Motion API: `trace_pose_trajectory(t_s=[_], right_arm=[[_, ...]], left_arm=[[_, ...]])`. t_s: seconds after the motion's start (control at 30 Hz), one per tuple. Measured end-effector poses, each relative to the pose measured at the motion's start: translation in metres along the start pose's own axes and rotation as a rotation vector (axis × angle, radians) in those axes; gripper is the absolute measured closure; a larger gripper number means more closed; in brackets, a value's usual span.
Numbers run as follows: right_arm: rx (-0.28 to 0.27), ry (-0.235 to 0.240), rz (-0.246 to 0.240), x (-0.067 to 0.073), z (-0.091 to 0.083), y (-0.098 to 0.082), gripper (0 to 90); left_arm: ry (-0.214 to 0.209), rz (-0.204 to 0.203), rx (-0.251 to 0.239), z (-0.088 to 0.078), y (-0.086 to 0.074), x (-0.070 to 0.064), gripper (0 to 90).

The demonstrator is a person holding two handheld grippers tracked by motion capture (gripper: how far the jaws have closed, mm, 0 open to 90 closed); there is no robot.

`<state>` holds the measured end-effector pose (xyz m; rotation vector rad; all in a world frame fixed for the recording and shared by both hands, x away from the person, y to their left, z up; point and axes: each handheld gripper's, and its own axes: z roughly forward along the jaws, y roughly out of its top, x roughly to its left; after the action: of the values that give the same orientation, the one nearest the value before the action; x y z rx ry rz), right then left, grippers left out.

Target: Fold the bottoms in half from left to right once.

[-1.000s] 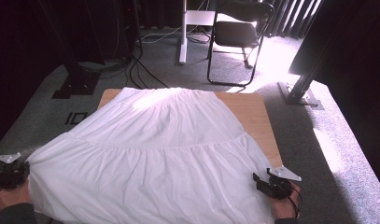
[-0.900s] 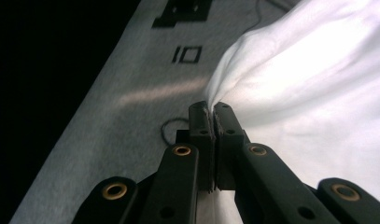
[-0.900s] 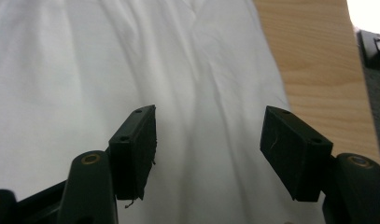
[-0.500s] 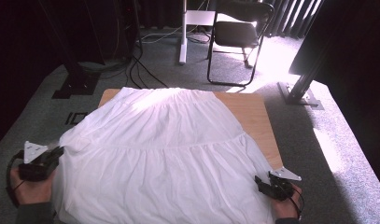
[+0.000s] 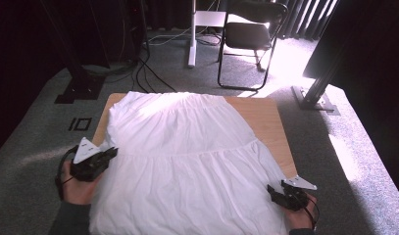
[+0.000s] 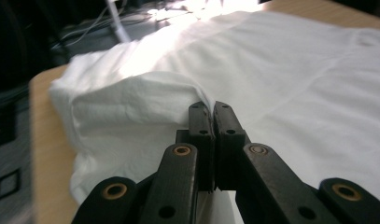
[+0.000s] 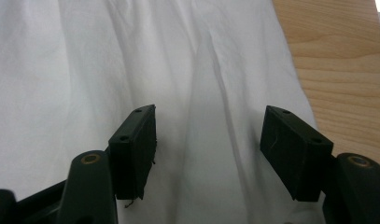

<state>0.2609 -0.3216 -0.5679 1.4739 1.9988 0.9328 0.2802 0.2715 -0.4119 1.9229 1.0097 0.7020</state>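
High view: at six o'clock the person's two hands are entering the frame, each carrying a gripper. The right gripper (image 5: 277, 192), at five o'clock, is standing with its jaws parted above the near right edge of the white garment (image 5: 187, 161), pinching nothing; in the right gripper view the two pads are straddling a shallow ridge of cloth without pressing on it. The left gripper (image 5: 109, 154), at eight o'clock, is clenching the garment's left edge; in the left gripper view its jaws are meeting on a raised fold of the fabric, which is tenting up from the table (image 5: 268, 122).

Progress, as a judgement: the folding is only beginning. One side edge is being gripped and lifted toward the middle; no completed fold is lying on the cloth, and the remaining folds are all outstanding.

The garment, a thin white gathered piece with a seam crossing it at mid-length, is lying spread over nearly the whole wooden tabletop, narrowing toward twelve o'clock. Bare wood is showing at two o'clock. Beyond, at twelve to one o'clock, a black chair (image 5: 251, 36) is standing on grey carpet.
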Motion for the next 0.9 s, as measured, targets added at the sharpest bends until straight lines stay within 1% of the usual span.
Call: trace_pose_trajectory(t_s=[0.1, 0.17, 0.2, 0.3, 0.37, 0.43, 0.47, 0.5, 0.53, 0.57, 0.6, 0.63, 0.67, 0.7, 0.73, 0.77, 0.8, 0.83, 0.87, 0.9], right_arm=[[-0.001, 0.002, 0.000, 0.000, 0.000, 0.000, 35.1], [-0.001, 0.003, 0.000, 0.000, 0.000, 0.000, 35.0], [-0.001, 0.003, 0.001, 0.000, 0.000, 0.000, 35.0], [-0.001, 0.004, 0.000, 0.000, 0.000, 0.000, 34.9], [-0.002, 0.004, 0.000, 0.000, 0.000, 0.000, 34.8], [-0.002, 0.004, 0.000, 0.000, 0.000, 0.000, 34.8], [-0.002, 0.005, 0.000, 0.000, 0.000, 0.000, 34.8], [-0.002, 0.005, 0.000, 0.000, 0.000, 0.000, 34.8], [-0.002, 0.005, 0.000, 0.000, 0.000, 0.000, 34.8], [-0.002, 0.005, 0.000, 0.000, 0.000, 0.000, 34.8], [-0.002, 0.005, 0.000, 0.000, 0.000, 0.000, 34.8], [-0.002, 0.005, 0.000, 0.000, 0.000, 0.000, 34.8], [-0.002, 0.005, 0.001, 0.000, 0.000, 0.000, 34.8], [-0.002, 0.005, 0.001, 0.000, 0.000, 0.000, 34.8], [-0.002, 0.005, 0.000, 0.000, 0.000, 0.000, 34.8], [-0.002, 0.004, 0.001, 0.000, 0.000, 0.000, 34.8], [-0.002, 0.004, 0.001, 0.000, 0.000, 0.000, 34.8], [-0.002, 0.004, 0.001, 0.000, 0.000, 0.000, 34.8], [-0.002, 0.004, 0.001, 0.000, 0.000, 0.000, 34.8], [-0.002, 0.004, 0.001, 0.000, 0.000, 0.000, 34.9]], left_arm=[[-0.080, 0.052, -0.023, 0.015, 0.023, -0.026, 89.0], [-0.133, 0.091, -0.032, 0.029, 0.040, -0.046, 89.0], [-0.167, 0.114, -0.034, 0.035, 0.049, -0.057, 89.0], [-0.267, 0.177, -0.055, 0.057, 0.075, -0.093, 89.1], [-0.345, 0.203, -0.070, 0.072, 0.093, -0.118, 89.1], [-0.410, 0.233, -0.085, 0.086, 0.109, -0.146, 89.1], [-0.468, 0.232, -0.104, 0.091, 0.117, -0.159, 89.1], [-0.535, 0.228, -0.120, 0.095, 0.124, -0.173, 89.1], [-0.598, 0.237, -0.135, 0.100, 0.129, -0.186, 89.1], [-0.647, 0.252, -0.139, 0.105, 0.133, -0.200, 89.1], [-0.674, 0.261, -0.127, 0.113, 0.135, -0.214, 89.1], [-0.676, 0.283, -0.098, 0.122, 0.135, -0.226, 89.0], [-0.674, 0.295, -0.059, 0.133, 0.133, -0.236, 88.8], [-0.679, 0.298, -0.018, 0.144, 0.128, -0.243, 88.3], [-0.697, 0.280, 0.023, 0.156, 0.122, -0.247, 86.7], [-0.720, 0.257, 0.061, 0.165, 0.116, -0.249, 80.6], [-0.727, 0.248, 0.078, 0.172, 0.110, -0.248, 74.0], [-0.711, 0.238, 0.085, 0.174, 0.104, -0.245, 66.9], [-0.711, 0.238, 0.085, 0.174, 0.104, -0.245, 61.7], [-0.691, 0.207, 0.084, 0.173, 0.098, -0.233, 61.7]])
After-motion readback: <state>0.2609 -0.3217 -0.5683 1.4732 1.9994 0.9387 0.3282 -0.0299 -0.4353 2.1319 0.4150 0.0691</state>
